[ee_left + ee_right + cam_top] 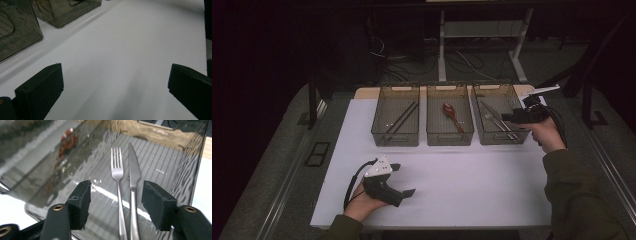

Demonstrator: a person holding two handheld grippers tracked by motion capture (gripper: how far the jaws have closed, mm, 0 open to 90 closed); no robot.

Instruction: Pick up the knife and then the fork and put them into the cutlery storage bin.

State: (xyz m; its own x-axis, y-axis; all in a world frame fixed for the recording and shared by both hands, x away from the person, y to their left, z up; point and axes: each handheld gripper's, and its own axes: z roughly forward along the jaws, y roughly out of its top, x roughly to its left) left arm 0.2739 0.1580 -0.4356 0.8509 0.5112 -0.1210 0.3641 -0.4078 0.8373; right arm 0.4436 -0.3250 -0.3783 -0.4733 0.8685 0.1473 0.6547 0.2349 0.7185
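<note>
**Desk:** What is the right hand-held gripper (116, 202) doing?

**Photographer:** It hangs over the near end of the right-hand bin (501, 135), jaws spread and holding nothing. Between them, down in the bin, lie a fork (118, 182) and a knife (133, 180) side by side, handles toward the camera. Neither jaw touches the metal.

**Desk:** And the other hand?

**Photographer:** The left hand-held gripper (404, 179) rests low over the white tabletop (472, 180), well apart from the bins, jaws wide open and empty.

**Desk:** What else is out there?

**Photographer:** Three clear bins in a row. The middle bin (450, 137) holds a red-brown spoon (452, 116); the left bin (395, 138) holds a pair of dark chopsticks (402, 119).

**Desk:** How far along?

**Photographer:** Early, I'd judge. The cutlery sits sorted, nothing is lifted, and the grasp on the fork or knife is not yet made.
</note>
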